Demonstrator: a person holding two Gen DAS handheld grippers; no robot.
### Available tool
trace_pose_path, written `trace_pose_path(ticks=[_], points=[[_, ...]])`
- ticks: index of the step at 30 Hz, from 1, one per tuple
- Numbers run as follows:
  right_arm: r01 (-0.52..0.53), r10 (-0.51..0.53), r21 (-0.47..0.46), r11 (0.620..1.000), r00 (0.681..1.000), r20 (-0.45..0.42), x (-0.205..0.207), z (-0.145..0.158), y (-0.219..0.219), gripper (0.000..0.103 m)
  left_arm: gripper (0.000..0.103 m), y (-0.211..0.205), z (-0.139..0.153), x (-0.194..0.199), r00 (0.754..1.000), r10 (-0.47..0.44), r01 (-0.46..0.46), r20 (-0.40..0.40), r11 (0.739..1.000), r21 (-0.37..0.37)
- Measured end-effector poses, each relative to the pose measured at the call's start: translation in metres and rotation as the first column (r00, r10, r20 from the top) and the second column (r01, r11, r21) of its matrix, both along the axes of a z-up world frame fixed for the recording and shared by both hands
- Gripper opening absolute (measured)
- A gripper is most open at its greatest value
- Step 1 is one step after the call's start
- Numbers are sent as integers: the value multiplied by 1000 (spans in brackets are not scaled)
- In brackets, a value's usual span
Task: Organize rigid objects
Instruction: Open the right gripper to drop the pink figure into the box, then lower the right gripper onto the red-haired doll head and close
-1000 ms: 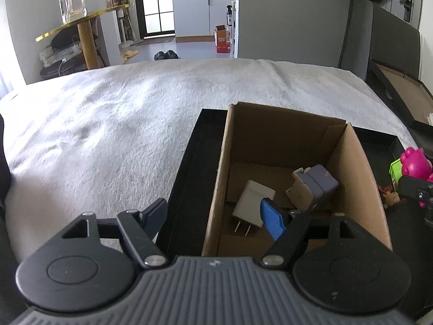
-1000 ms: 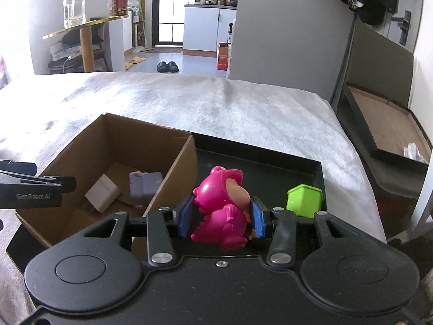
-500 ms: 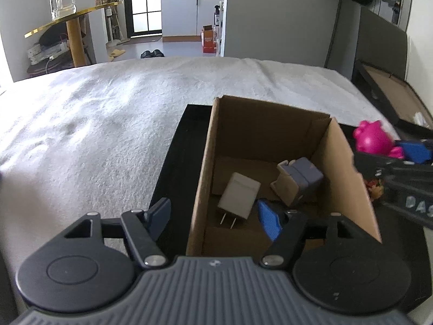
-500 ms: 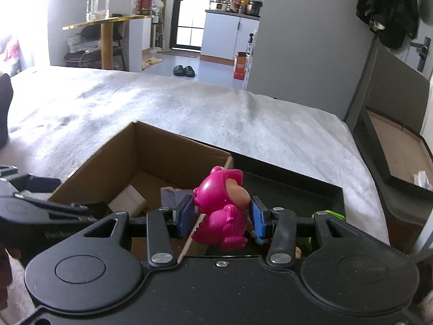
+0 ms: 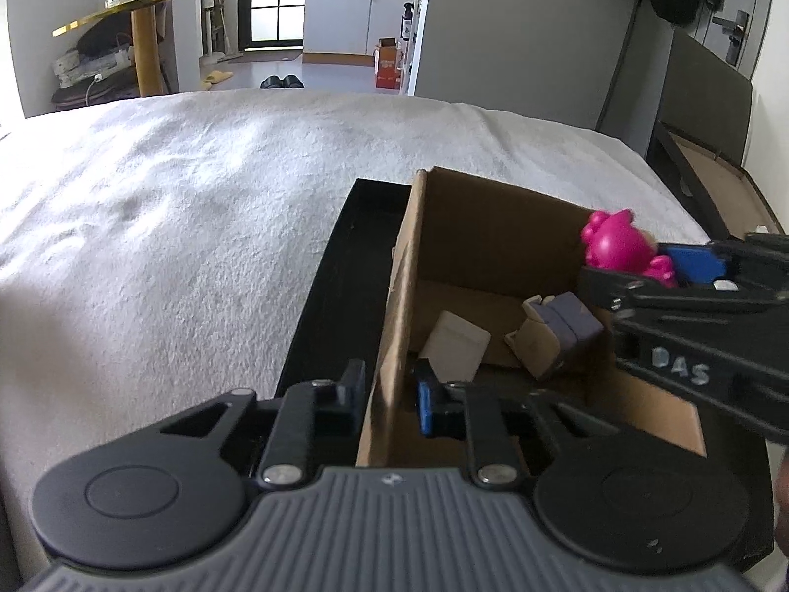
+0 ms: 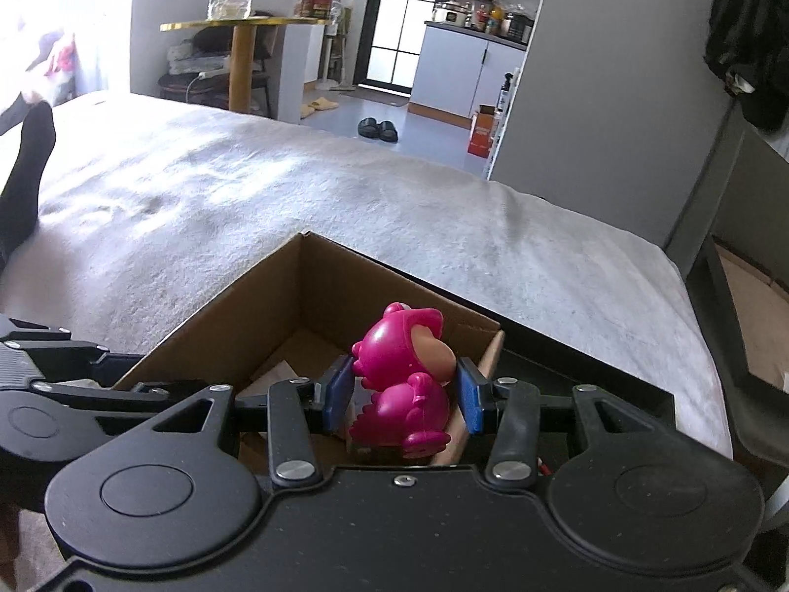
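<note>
An open cardboard box stands in a black tray on the bed. Inside it lie a white plug charger and a grey-purple adapter. My left gripper straddles the box's left wall near its front corner. Its jaws are closing around that wall, with a thin dark gap still showing at the right pad. My right gripper is shut on a pink toy figure. It holds the pink toy figure upright over the box's right wall.
The white bed cover spreads to the left and beyond the tray. An open dark case with a brown lining stands off the bed's right edge. A dark sock-like shape sits at the far left. The left gripper's body reaches in beside the box.
The left jaws have narrowed from wide apart to close around the box's left wall. The right gripper has carried the pink toy leftward from over the tray to above the box.
</note>
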State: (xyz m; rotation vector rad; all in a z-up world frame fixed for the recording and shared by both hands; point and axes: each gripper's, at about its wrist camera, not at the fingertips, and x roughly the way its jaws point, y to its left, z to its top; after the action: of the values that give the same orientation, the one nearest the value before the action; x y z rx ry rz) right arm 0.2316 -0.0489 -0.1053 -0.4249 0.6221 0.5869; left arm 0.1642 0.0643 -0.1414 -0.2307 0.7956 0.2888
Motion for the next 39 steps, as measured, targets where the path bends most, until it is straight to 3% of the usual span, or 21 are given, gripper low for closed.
trace_pose_path(ticks=[9,17,26,28,39], points=[[-68,69,-69,995,997,20,4,-13,20,44,15,3,0,1,1000,9,-8,8,999,-31],[-59,62,-71,996,997,47,5,-13,20,48,15,4,-2,2,1000,22,-22,7,999,-45],[0,0,-17,1000,1000,13,-4,0,-5,52,14,-1,1,1,1000,13,-13,11,1000,-7],[10,-10,1,1000,1000,8,-7,3,-12,58,14,-4,2,1,1000,11,-11,8,1000,4],[64,-63,40,997,998,-16,-17,8,-46,59,19,-8,7,4,999,23,-20,-41,997,69]])
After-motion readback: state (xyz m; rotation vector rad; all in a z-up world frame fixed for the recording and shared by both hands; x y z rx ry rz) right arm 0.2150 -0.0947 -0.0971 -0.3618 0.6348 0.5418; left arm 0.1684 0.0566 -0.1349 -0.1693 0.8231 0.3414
